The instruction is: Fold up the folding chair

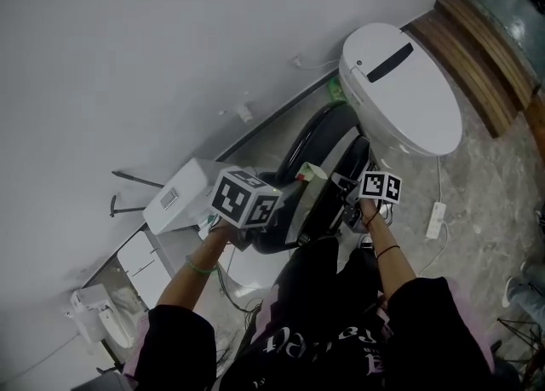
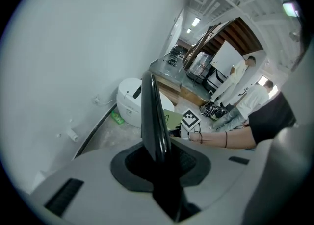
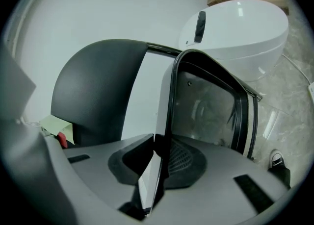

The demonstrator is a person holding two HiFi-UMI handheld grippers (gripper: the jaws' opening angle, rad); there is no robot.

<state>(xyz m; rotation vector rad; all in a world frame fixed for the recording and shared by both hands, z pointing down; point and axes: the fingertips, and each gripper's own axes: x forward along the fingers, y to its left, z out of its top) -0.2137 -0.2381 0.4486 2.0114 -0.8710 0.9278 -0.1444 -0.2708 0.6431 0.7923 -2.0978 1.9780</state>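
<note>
The black folding chair [image 1: 319, 178] stands on the floor between my two grippers, its two rounded panels close together. My left gripper [image 1: 255, 210] is shut on a thin black panel edge [image 2: 153, 116] of the chair, which runs up between the jaws of the left gripper [image 2: 162, 162]. My right gripper [image 1: 368, 204] is shut on the chair's other side. In the right gripper view the right gripper [image 3: 157, 167] clamps a thin frame edge [image 3: 169, 106], with the matt black back [image 3: 95, 89] to the left and a glossy panel [image 3: 211, 109] to the right.
A white toilet [image 1: 400, 87] stands just beyond the chair against the wall. A white box [image 1: 179, 198] lies at the left. A power strip [image 1: 435, 220] lies on the stone floor at the right. Wooden steps [image 1: 477, 48] rise at the far right. Two people [image 2: 240, 91] stand in the background.
</note>
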